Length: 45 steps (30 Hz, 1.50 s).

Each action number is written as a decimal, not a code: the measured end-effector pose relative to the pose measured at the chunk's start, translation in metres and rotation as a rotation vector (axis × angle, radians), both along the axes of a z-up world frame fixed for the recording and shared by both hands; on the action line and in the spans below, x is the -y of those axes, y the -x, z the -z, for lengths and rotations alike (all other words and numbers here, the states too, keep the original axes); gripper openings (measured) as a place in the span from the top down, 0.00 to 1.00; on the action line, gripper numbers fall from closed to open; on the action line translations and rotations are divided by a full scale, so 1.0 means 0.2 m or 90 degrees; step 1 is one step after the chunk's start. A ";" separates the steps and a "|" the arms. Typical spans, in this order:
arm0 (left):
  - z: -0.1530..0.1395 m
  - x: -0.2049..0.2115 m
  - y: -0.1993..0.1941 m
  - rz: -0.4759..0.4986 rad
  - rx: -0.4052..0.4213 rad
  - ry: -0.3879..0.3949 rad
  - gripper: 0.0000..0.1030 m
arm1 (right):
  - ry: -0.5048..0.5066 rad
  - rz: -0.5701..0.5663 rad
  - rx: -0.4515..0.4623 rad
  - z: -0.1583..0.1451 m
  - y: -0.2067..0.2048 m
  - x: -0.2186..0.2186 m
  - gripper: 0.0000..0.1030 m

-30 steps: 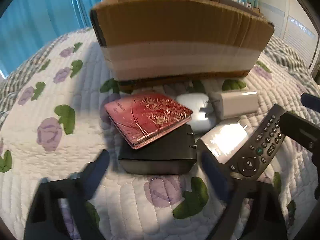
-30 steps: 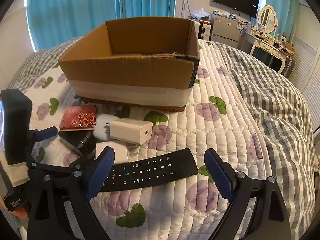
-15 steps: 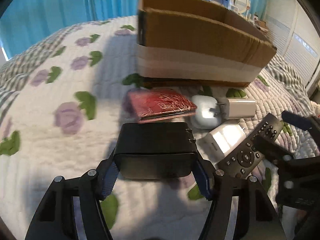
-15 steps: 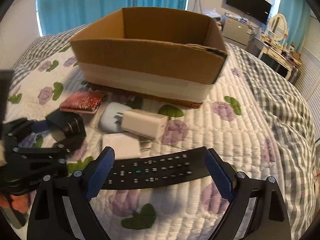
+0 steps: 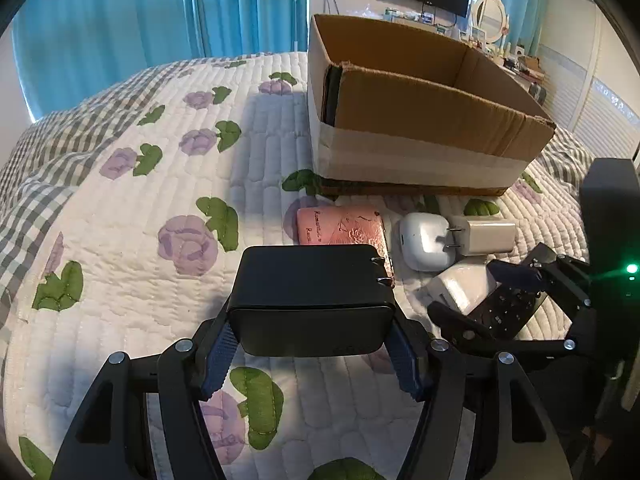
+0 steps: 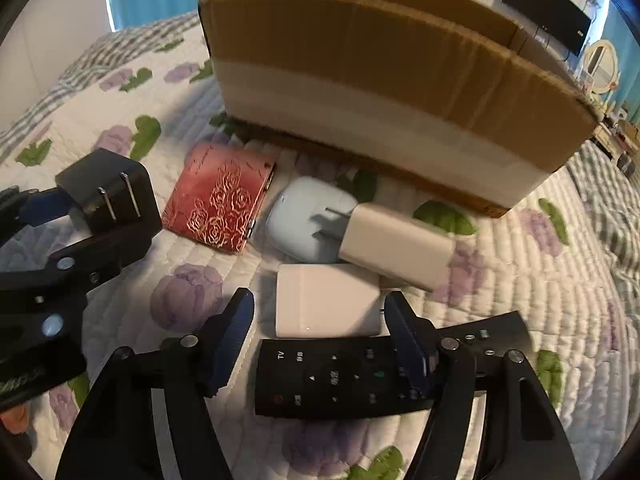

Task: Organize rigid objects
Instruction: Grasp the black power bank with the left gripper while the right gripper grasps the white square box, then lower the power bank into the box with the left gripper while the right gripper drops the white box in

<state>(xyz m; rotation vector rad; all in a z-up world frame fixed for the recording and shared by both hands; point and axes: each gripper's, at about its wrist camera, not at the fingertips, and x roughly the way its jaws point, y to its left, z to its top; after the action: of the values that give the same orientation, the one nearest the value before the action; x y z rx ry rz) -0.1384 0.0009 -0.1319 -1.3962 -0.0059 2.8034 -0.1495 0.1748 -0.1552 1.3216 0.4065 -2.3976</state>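
Note:
My left gripper (image 5: 312, 354) is shut on a black power adapter (image 5: 310, 304) and holds it above the quilt; it also shows in the right wrist view (image 6: 110, 200). My right gripper (image 6: 320, 344) is open over a black remote (image 6: 336, 380), with one finger resting on it. A red rose-patterned case (image 6: 222, 204), a white earbud case (image 6: 308, 220), a white plug charger (image 6: 396, 246) and a flat white charger (image 6: 326, 300) lie in front of the open cardboard box (image 6: 380, 80).
Everything lies on a bed with a white floral quilt (image 5: 140, 220). The cardboard box (image 5: 420, 128) stands behind the objects. Blue curtains, a TV and a dresser with a mirror are in the background.
My left gripper closed on the black adapter and lifted it off the quilt, away from the red case. My right gripper moved down and in over the remote.

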 end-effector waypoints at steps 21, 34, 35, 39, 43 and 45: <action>-0.29 -0.01 -0.23 0.013 -0.040 0.029 0.34 | 0.033 0.008 -0.101 -0.35 -0.30 -0.11 0.48; -0.75 -0.08 0.03 0.065 -0.108 0.009 0.34 | 0.060 0.034 -0.255 -0.99 -0.23 -0.26 0.48; -0.80 -0.09 0.09 0.066 -0.117 0.015 0.34 | 0.062 0.035 -0.265 -1.03 -0.20 -0.27 0.48; -0.90 -0.12 0.25 0.075 -0.143 0.020 0.34 | 0.069 0.031 -0.295 -1.16 -0.08 -0.28 0.48; -0.94 -0.19 0.49 0.080 -0.155 0.022 0.34 | 0.076 0.027 -0.315 -1.23 0.07 -0.27 0.48; -0.93 -0.23 0.58 0.083 -0.155 0.027 0.34 | 0.080 0.029 -0.323 -1.25 0.16 -0.27 0.48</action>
<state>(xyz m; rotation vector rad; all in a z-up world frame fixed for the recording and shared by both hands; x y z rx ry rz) -0.2546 0.0467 0.0534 -1.0125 0.1415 2.8560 -0.1821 0.2291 0.0948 0.6642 0.3516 -2.7330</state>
